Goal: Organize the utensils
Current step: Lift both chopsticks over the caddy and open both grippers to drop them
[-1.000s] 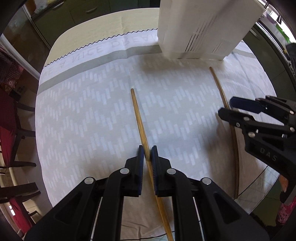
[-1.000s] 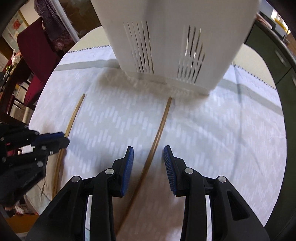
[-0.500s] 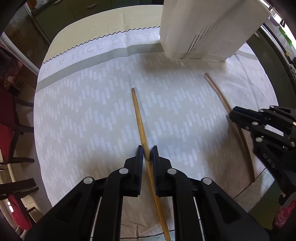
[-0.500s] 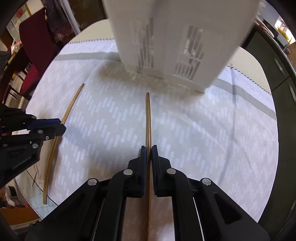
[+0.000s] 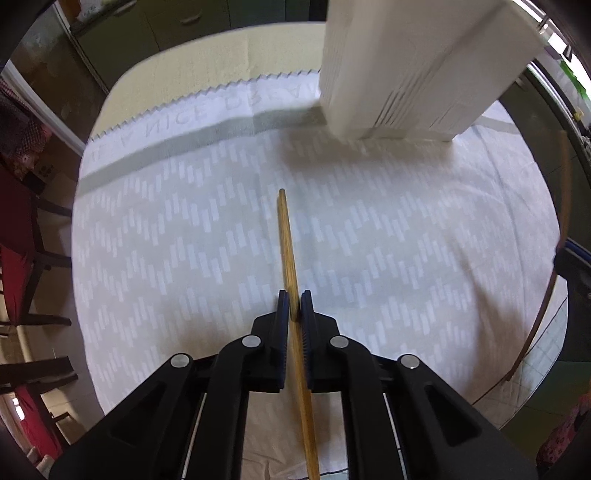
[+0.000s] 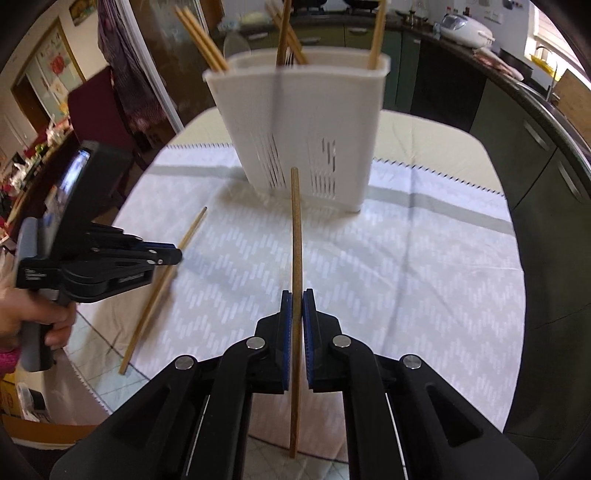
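My left gripper is shut on a wooden chopstick that lies low over the white tablecloth; it also shows in the right wrist view. My right gripper is shut on a second chopstick and holds it lifted, pointing at the white slotted utensil holder. The holder also shows in the left wrist view. Several chopsticks stand in it.
Red chairs stand left of the round table. Dark cabinets and a counter lie behind and right of the table. A rice cooker sits on the counter. The table edge is near my grippers.
My right gripper has closed on its chopstick and lifted it off the cloth, tilting up toward the holder. My left gripper has kept its grip and barely moved.
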{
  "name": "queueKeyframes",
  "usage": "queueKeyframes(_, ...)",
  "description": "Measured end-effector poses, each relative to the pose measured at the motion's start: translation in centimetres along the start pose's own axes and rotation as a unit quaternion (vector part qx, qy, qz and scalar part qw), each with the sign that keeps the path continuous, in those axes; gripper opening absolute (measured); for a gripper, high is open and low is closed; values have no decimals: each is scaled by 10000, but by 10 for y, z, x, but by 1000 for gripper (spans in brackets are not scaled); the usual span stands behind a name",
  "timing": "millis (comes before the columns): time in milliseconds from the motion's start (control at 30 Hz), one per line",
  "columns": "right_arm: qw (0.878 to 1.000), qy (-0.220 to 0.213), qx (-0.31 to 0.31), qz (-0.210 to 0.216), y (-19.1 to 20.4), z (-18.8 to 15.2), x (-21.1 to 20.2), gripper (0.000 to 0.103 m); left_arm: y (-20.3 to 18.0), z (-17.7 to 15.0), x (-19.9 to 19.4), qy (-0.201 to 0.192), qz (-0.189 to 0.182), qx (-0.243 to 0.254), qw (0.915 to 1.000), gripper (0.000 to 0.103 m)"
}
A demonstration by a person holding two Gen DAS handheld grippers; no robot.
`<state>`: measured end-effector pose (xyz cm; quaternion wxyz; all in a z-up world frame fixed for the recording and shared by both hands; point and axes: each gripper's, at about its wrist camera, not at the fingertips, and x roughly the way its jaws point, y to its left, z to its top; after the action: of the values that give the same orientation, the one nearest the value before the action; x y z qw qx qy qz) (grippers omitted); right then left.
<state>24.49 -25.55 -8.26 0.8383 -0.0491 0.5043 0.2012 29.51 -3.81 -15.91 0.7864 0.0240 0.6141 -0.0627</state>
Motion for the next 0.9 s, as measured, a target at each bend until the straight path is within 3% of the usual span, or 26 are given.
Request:
queueKeyframes(433,9972,-696,227,136,-22,-16,-73,7,-22,-33,-108,-1232,-235,408,9913,6)
queueKeyframes(567,9967,-770,216,134,-22,-18,-79,7,-24,-52,-126,-1471,-271,473,9876,6)
queueKeyframes(900,9957,-904,117,132,-15,-18,-92,7,-22,-63,-149,-1757,-335,453,9828,6)
